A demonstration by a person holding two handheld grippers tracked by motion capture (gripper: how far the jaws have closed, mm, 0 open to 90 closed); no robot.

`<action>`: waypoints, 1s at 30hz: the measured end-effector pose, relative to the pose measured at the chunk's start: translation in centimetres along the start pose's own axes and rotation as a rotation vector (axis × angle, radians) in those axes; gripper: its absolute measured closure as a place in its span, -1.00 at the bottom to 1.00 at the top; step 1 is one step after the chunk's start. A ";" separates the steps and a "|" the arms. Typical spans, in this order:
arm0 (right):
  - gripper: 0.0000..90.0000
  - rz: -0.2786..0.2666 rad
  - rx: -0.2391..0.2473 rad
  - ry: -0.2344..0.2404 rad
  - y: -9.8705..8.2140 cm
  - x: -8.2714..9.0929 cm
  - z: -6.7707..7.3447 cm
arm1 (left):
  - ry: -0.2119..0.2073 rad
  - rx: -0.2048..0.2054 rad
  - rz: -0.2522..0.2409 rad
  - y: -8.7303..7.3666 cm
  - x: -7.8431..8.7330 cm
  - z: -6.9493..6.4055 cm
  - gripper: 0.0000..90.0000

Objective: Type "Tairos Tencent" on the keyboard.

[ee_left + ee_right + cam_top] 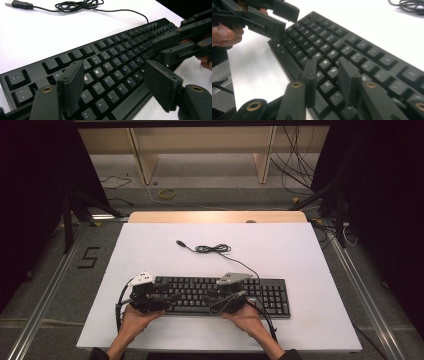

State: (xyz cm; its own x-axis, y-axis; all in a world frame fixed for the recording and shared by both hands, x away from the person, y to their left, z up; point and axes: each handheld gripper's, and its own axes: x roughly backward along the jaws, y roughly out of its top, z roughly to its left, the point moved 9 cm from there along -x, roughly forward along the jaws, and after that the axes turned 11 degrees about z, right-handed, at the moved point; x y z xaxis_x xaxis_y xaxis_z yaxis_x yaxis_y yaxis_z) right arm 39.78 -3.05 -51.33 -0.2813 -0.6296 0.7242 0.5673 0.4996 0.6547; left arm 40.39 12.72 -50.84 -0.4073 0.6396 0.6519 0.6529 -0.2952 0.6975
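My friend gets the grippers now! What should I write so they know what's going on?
Left gripper: jaws open, nothing between them, over the left half of the keyboard, around the E, D and F keys.
Right gripper: jaws partly open, nothing held, low over the middle keys.
Keyboard: flat on the white table, near the front edge. Its cable lies coiled behind it, and the USB plug is loose on the table.
Done: no way to tell which keys were pressed.
Left: probably more key pressing; plug not connected.
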 end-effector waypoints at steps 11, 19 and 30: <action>0.17 -0.031 -0.019 -0.015 -0.5 2.3 -1.0 | 0.000 -0.007 0.002 0.3 -0.2 -0.1 -0.28; 0.03 -0.044 -0.035 -0.026 -1.0 3.1 -1.5 | -0.004 -0.013 0.010 0.5 -0.5 -0.1 -0.28; -0.09 -0.066 -0.047 -0.044 -1.5 4.3 -1.9 | -0.007 -0.021 0.015 1.3 -1.0 0.0 -0.25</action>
State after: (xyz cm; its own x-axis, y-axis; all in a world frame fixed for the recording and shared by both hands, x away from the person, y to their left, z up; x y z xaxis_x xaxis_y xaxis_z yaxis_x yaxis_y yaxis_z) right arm 39.25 -7.62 -49.64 -0.3525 -0.6329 0.6893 0.5818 0.4287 0.6912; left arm 41.65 11.69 -50.56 -0.3932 0.6399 0.6603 0.6453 -0.3195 0.6939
